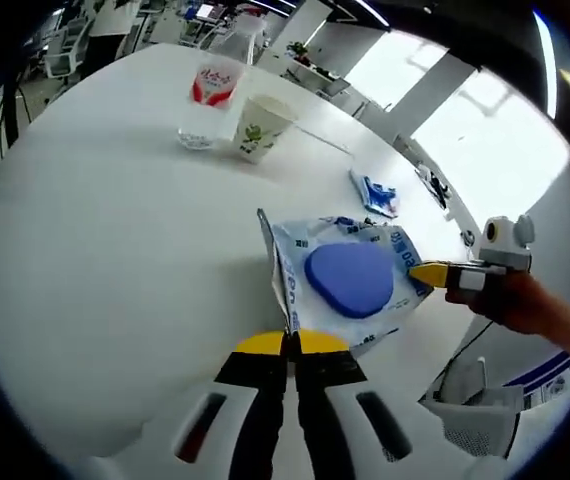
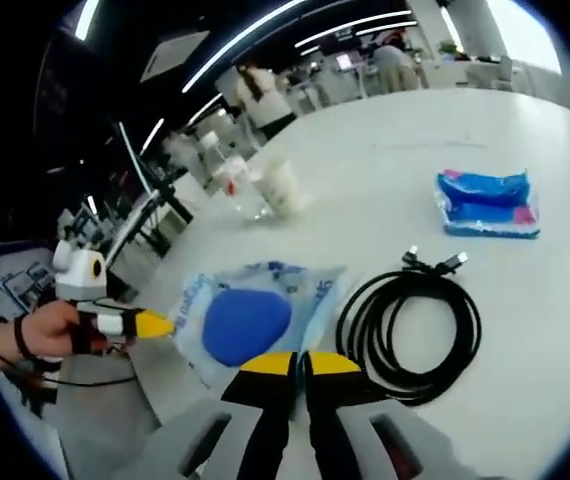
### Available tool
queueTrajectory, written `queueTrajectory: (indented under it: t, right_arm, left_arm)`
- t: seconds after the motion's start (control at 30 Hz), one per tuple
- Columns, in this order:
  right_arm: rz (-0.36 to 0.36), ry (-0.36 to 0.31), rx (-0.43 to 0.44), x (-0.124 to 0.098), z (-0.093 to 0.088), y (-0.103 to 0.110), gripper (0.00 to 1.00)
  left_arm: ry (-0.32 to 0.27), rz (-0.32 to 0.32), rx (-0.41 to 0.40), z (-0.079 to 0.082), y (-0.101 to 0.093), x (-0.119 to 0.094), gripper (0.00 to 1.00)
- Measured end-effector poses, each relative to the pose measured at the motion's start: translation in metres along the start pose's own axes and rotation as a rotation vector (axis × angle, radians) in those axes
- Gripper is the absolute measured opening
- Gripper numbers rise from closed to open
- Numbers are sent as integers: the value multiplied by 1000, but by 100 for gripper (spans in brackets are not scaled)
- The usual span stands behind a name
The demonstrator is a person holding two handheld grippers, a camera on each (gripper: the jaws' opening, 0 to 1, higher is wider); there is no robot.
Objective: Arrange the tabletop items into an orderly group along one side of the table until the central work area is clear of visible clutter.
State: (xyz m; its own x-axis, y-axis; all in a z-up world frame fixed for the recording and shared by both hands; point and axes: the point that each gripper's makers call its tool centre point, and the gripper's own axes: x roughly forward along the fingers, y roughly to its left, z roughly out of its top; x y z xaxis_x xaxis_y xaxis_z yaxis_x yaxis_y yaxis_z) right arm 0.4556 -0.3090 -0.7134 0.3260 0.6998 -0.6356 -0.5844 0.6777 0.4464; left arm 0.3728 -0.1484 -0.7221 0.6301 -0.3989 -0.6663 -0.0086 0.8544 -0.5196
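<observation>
A flat white-and-blue wipes pack [image 1: 350, 275] with a round blue lid lies on the white table [image 1: 115, 250]. My left gripper [image 1: 290, 343] is shut on the pack's near edge, which is pulled up a little. My right gripper [image 1: 430, 272], held by a hand, grips the opposite edge. In the right gripper view, the same pack [image 2: 250, 320] sits just ahead of my right gripper [image 2: 300, 362], which is shut on its edge. The left gripper [image 2: 153, 322] pinches the far side.
A clear bottle with a red label [image 1: 210, 100] and a paper cup [image 1: 260, 125] stand together at the far side. A small blue packet [image 2: 485, 203] and a coiled black cable [image 2: 410, 325] lie on the table [image 2: 525, 300]. Chairs and desks stand beyond.
</observation>
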Motion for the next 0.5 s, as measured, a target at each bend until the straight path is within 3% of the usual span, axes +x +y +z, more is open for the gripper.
queueTrajectory:
  t: [0.5]
  right_arm:
    - [-20, 9, -67, 16, 65, -54, 0]
  left_arm:
    - [-15, -45, 6, 42, -30, 42, 0]
